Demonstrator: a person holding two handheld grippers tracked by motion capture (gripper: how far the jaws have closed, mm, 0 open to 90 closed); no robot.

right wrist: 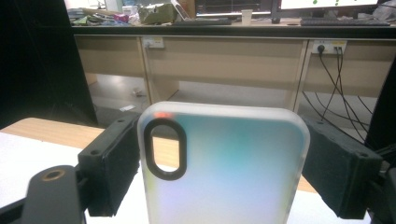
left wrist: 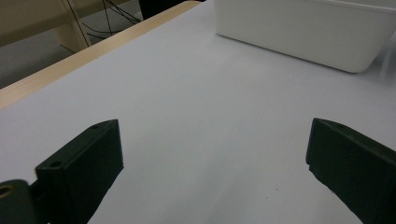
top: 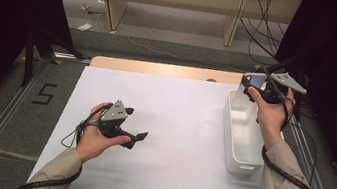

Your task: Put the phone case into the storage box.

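Note:
A translucent phone case [right wrist: 224,168] with a dark oval camera cut-out stands upright between the jaws of my right gripper [right wrist: 219,172], which press on its two long sides. From above, the case [top: 250,82] is held by that gripper [top: 258,90] over the far end of a white bin [top: 240,158] at the table's right. My left gripper [top: 135,137] hovers low over the white table sheet [top: 177,126] at the left. Its jaws stand wide apart [left wrist: 215,163] with nothing between them, pointing toward the bin [left wrist: 303,32].
The white sheet covers a wooden tabletop [top: 160,68], whose bare edge shows at the far side. Wooden benches with cables [right wrist: 341,70] stand beyond the table. Dark curtains hang at both sides. A floor mark shaped like a 5 [top: 44,93] lies left of the table.

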